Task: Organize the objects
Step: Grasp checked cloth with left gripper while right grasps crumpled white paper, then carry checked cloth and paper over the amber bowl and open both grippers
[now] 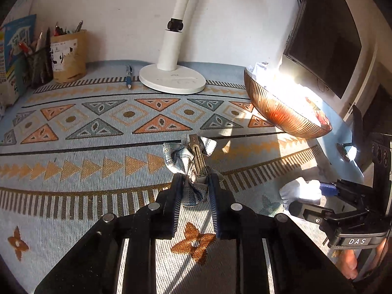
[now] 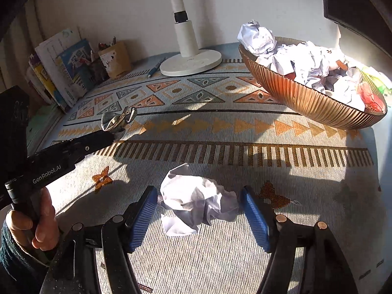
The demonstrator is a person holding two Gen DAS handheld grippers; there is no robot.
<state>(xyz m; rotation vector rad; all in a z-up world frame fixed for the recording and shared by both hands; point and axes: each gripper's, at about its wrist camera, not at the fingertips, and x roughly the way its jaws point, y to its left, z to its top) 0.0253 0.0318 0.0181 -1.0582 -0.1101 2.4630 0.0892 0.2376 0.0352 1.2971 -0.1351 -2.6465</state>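
In left tongs [image 1: 194, 186]: hair clip [image 1: 189, 156], half-hidden; right tongs [image 2: 198, 210] spread around paper ball [image 2: 196, 203].

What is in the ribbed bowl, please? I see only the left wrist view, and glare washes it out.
Observer: The bowl is heaped with crumpled paper balls, with something red at its right end.
Operator: Thank you. My left claw is shut on the fabric clip. Does the right claw grip that loose paper?
Observer: No. The right claw stands open around the loose paper ball, which lies on the tablecloth. Neither pad seems to press it.
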